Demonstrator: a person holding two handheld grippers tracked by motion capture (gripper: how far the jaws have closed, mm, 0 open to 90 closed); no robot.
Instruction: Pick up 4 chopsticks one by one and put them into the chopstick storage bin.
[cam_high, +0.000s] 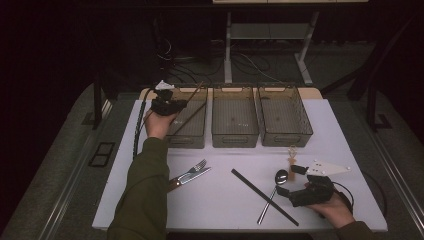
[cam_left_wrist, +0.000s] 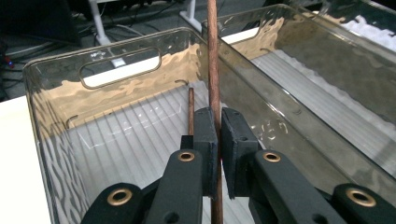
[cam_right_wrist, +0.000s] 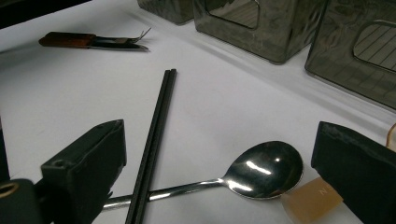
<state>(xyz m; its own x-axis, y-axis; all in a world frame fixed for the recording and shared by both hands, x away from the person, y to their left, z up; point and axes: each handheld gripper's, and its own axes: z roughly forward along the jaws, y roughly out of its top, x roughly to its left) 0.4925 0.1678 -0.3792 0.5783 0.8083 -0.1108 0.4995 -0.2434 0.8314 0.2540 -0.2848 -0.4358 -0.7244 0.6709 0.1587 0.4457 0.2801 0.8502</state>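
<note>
Left gripper view had my left gripper (cam_left_wrist: 218, 140) clamped on a brown chopstick (cam_left_wrist: 214, 70) — long axis running straight up between the jaws and away over the leftmost bin (cam_left_wrist: 56, 135). A second brown chopstick (cam_left_wrist: 191, 109) already lay inside that bin, just left of the held one, roughly parallel. So the drop was directly below; my left hand was the near one. My right gripper (cam_right_wrist: 219, 172) stood wide open, empty, low over the spoon (cam_right_wrist: 261, 170) and black chopsticks (cam_right_wrist: 156, 135).
</note>
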